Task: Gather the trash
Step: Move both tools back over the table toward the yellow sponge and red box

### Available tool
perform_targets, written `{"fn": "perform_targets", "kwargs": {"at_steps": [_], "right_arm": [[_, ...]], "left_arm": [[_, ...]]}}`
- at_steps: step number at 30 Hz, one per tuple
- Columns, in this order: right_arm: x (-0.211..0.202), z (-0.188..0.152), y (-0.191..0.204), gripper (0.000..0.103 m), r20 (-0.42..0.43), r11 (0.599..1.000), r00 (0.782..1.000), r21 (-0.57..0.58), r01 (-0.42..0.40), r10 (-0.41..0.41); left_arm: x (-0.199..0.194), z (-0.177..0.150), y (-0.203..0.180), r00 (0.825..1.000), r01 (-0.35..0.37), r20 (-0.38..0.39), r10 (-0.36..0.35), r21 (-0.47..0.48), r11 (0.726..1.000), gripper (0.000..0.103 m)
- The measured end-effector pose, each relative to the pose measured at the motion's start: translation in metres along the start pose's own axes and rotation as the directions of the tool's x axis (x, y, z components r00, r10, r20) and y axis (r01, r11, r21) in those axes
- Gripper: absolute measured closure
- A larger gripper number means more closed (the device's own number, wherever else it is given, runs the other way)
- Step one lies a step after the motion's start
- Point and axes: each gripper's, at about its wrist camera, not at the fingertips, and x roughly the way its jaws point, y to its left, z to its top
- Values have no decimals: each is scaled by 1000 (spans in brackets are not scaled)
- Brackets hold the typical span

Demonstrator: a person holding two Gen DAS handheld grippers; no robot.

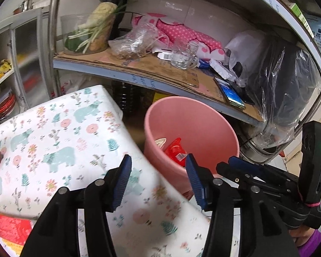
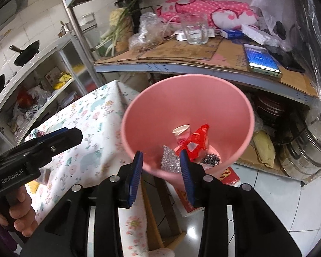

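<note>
A pink bin (image 1: pixel 192 117) stands on the floor beside a table with a floral cloth (image 1: pixel 60 128). Inside the bin (image 2: pixel 192 102) lie a red wrapper (image 2: pixel 198 143), a paper cup (image 2: pixel 182 131), a silver foil piece (image 2: pixel 171 160) and a dark crumpled scrap (image 2: pixel 211 159). My left gripper (image 1: pixel 158 165) hangs open over the table's edge next to the bin's rim, with nothing between its blue pads. My right gripper (image 2: pixel 160 158) is open and empty above the bin's near rim. In the left wrist view only the red wrapper (image 1: pixel 175 150) and part of the cup show.
A metal shelf (image 2: pixel 203 68) behind the bin carries cardboard, a phone (image 2: pixel 263 61), a glass jar (image 2: pixel 194 32) and a pink dotted cushion (image 2: pixel 203 8). Steel pots (image 2: pixel 310 150) stand at the right. A red box (image 2: pixel 229 175) lies on the floor. Red packets (image 1: pixel 8 224) rest on the table.
</note>
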Motion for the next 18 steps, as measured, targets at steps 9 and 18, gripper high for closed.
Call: {"fn": "perform_targets", "kwargs": {"at_steps": [9,18], "right_arm": [[-7,-7,27,66,-9,999,1000,-38,-28,27],[-12,-13,51,66,-19,996,999,-77,-45,43]], "left_arm": [[-34,-14,29,999,-31,27,32,-44,999,44],[-55,-26,49,997,-56,41,60,-95,994,43]]}}
